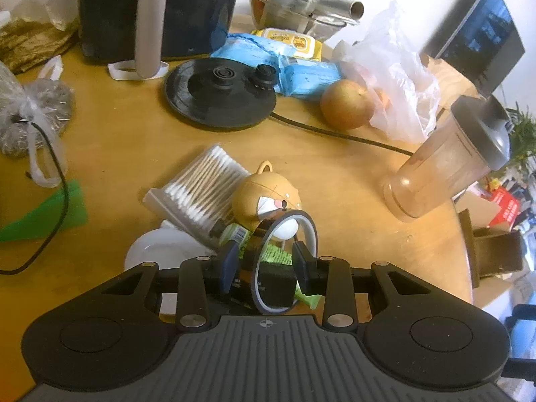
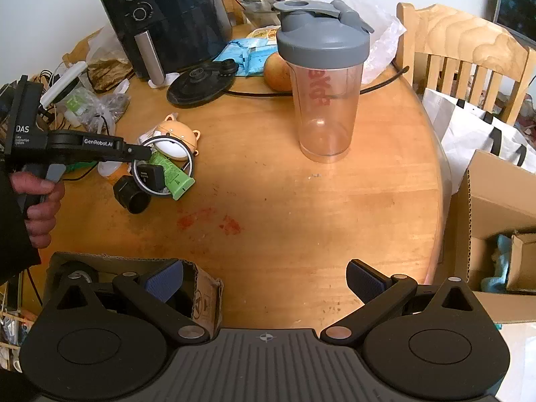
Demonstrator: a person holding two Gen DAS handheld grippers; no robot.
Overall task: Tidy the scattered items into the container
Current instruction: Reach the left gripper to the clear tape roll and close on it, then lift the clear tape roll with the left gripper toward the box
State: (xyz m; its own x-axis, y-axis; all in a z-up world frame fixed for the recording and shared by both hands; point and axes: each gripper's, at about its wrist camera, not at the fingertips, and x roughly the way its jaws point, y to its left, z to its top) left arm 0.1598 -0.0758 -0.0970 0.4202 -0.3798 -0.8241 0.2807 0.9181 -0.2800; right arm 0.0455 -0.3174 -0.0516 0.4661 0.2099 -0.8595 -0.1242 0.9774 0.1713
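Note:
My left gripper is shut on a thin tape ring and holds it upright over a pile of small items: a green tube, a black charger block, an orange cat-face case and a pack of cotton swabs. In the right wrist view the left gripper holds the ring over the green tube and a black cylinder. My right gripper is open and empty above the table's near edge. A small cardboard box with a tape roll inside sits under its left finger.
A clear shaker bottle with a grey lid stands mid-table. Behind it are a black air fryer, a kettle base with its cord, an apple, blue packets and plastic bags. A wooden chair and cardboard boxes stand right.

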